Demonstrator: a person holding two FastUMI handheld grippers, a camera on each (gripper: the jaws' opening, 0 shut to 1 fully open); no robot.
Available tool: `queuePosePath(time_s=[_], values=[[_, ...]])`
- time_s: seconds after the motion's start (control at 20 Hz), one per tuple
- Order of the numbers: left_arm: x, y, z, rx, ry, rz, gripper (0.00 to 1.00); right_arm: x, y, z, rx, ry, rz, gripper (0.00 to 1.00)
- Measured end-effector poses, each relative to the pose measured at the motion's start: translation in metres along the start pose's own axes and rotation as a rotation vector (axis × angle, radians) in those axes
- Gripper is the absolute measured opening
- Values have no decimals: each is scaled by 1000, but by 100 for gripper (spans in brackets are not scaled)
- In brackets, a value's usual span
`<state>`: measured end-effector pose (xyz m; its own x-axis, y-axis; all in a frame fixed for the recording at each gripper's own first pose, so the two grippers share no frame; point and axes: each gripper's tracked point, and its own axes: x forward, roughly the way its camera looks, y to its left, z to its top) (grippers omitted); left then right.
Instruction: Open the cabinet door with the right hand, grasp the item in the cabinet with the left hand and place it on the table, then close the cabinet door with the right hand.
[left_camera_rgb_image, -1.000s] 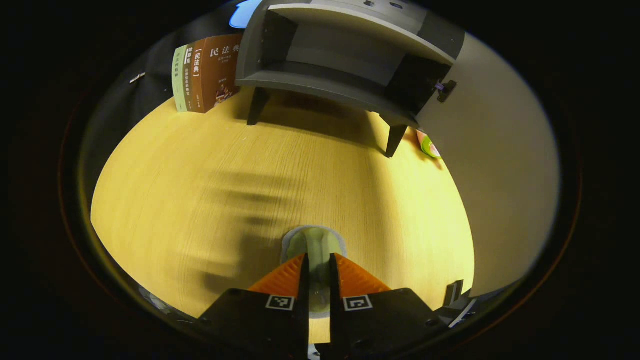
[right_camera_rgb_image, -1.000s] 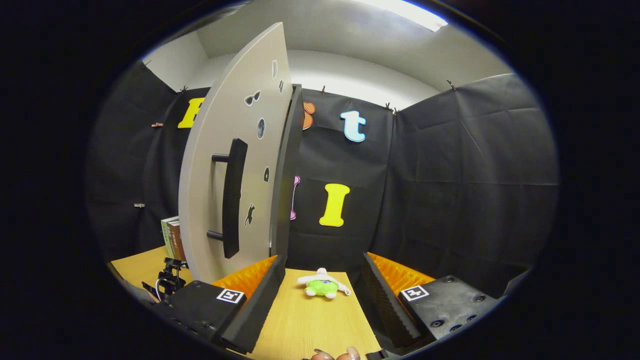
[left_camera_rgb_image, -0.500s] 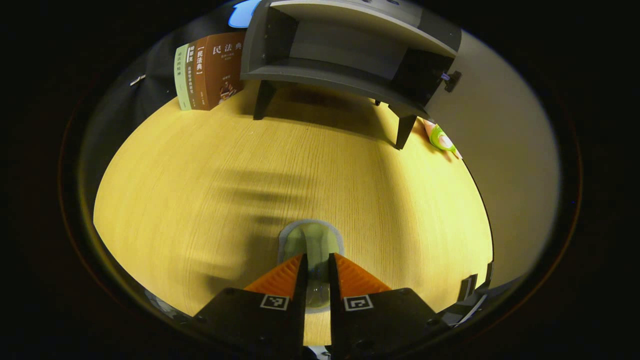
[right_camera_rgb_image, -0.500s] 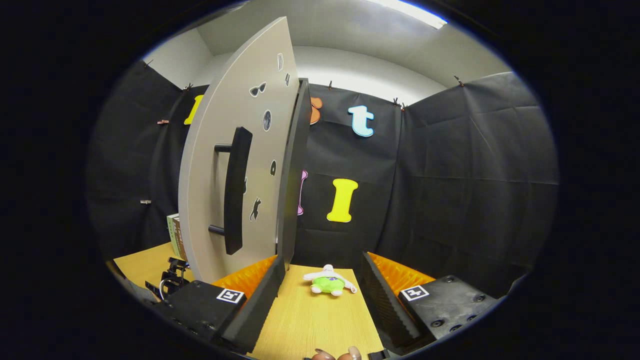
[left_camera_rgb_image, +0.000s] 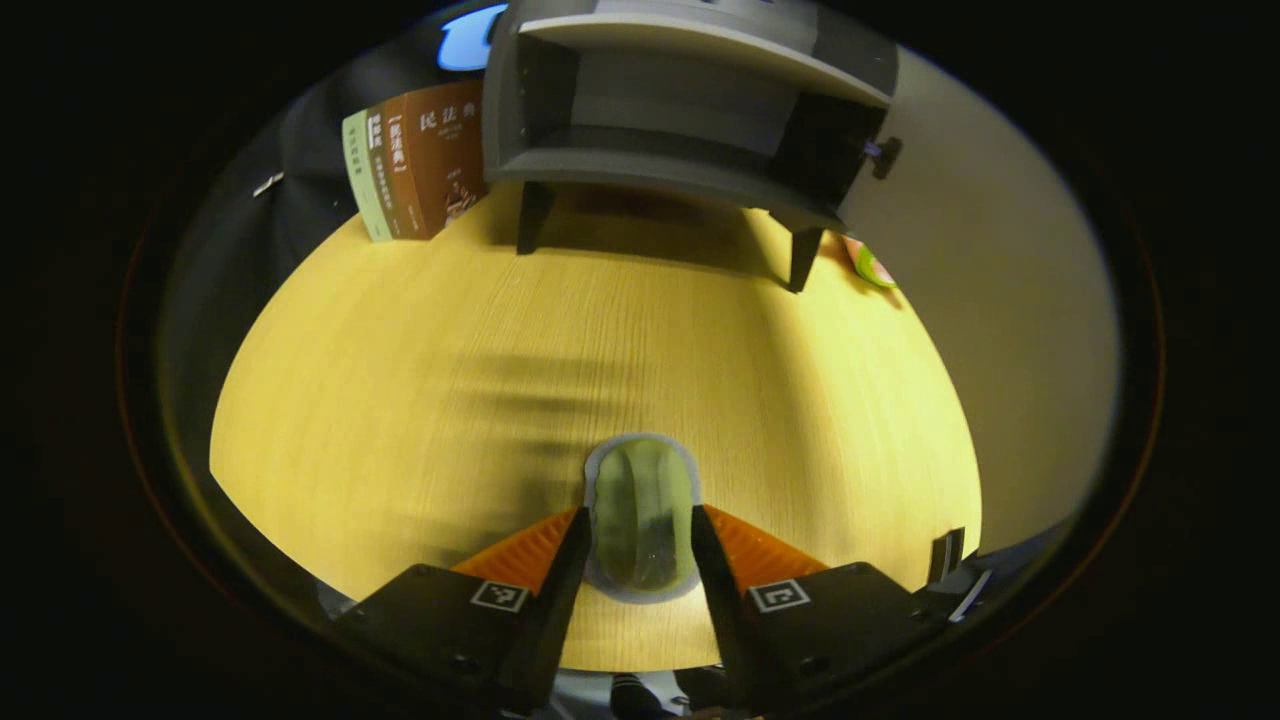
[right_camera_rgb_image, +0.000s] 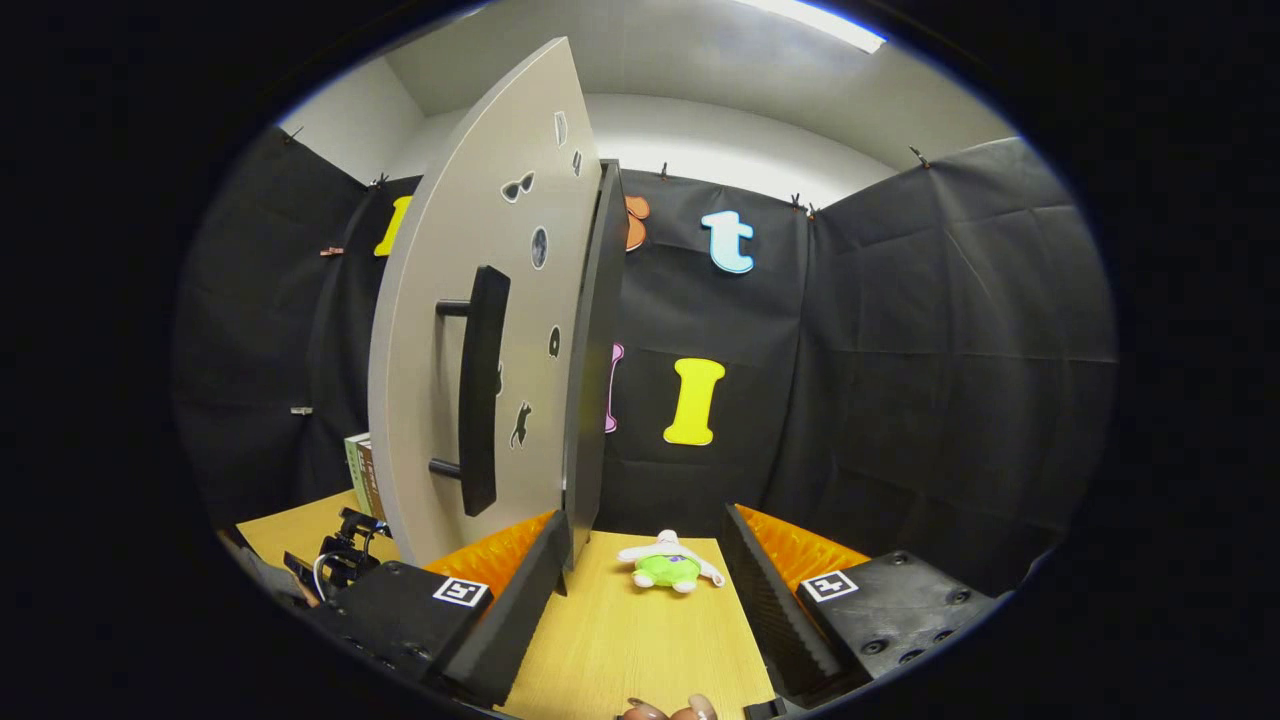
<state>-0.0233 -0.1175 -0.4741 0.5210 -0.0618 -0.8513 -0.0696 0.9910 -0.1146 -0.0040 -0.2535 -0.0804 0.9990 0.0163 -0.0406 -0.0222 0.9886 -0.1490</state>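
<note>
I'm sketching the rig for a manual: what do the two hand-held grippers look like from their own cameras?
Each hand-held gripper, left and right, has two wedge-shaped fingers with ribbed inner faces on blocky black bodies. Every body carries a small square black-and-white marker on top. The right one's body shows round screw heads.

plush toy (left_camera_rgb_image: 868, 266) half behind door (left_camera_rgb_image: 1000, 300)

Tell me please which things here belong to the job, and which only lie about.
For the job:
- grey cabinet with open shelf
- pale cabinet door with black bar handle
- round clear greenish item between left gripper fingers
- wooden table
- right gripper

Lying about:
- upright books
- green-and-white plush toy
</note>
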Motion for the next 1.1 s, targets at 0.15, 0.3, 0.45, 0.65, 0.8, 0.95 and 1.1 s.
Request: queuePosePath(time_s=[0.15, 0.3, 0.45, 0.65, 0.8, 0.95, 1.1], values=[[-53, -8, 42, 72, -184, -28, 69, 0, 19, 8, 83, 4, 89, 97], [-137, -15, 94, 71, -405, -82, 70, -1, 36, 27, 151, -29, 169, 97], [-218, -9, 138, 93, -598, -81, 70, -5, 52, 36, 141, -63, 226, 97], [-318, -15, 179, 162, -850, -62, 70, -7, 73, 35, 134, -57, 305, 100], [-370, -20, 179, 199, -971, -42, 66, -5, 81, 35, 140, -52, 347, 95], [-392, -25, 174, 167, -1015, -63, 74, -3, 90, 33, 163, -37, 394, 95], [-404, -18, 170, 162, -1037, -42, 70, 0, 106, 35, 152, -35, 436, 95]])
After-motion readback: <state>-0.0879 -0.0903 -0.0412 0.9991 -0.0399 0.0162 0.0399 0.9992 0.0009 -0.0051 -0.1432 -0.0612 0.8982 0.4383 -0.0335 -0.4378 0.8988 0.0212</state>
